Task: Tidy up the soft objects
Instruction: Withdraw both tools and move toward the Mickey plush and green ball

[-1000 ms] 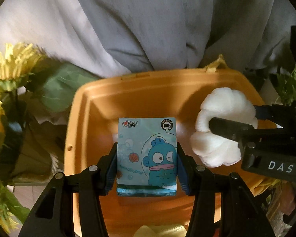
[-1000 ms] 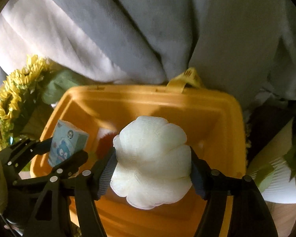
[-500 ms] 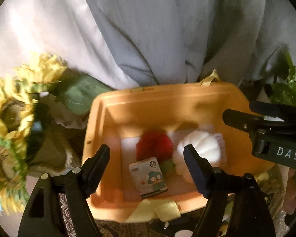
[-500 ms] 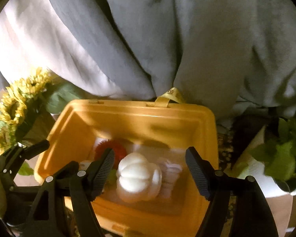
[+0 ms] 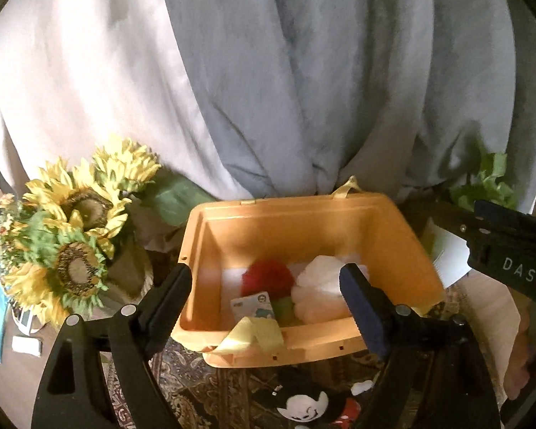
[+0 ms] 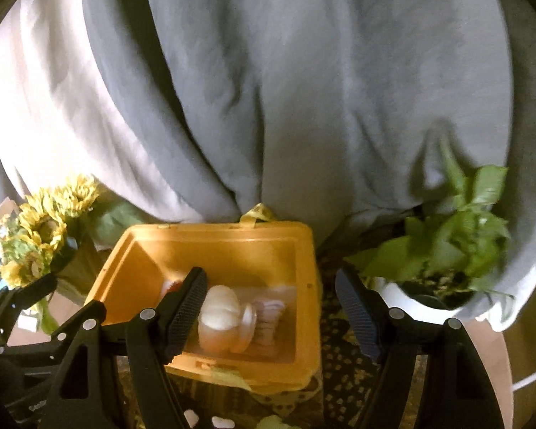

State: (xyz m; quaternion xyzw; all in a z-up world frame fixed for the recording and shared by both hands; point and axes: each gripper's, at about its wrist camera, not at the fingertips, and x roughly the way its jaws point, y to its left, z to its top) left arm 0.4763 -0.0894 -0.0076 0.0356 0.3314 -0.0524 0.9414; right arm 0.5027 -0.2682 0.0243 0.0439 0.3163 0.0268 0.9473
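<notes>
The big orange bin [image 5: 407, 250] sits in front of both grippers, with the yellow sunflowers [image 5: 78, 221] at its 9 o'clock. The white puffy pumpkin [image 5: 321, 286] lies inside it, with the red fluffy ball [image 5: 266, 279] at its 9 o'clock and the small blue tissue pack [image 5: 255, 305] at 7 o'clock. The left gripper [image 5: 268, 296] and the right gripper [image 6: 271, 304] are both wide apart and hold nothing, and the soft things lie down in the bin beyond their fingers.

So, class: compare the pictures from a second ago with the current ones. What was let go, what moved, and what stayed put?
Both grippers let go. The left gripper dropped the tissue pack, the right gripper the white pumpkin plush; both now lie in the orange bin, and both open grippers have drawn back. The bin and sunflowers stayed put.
</notes>
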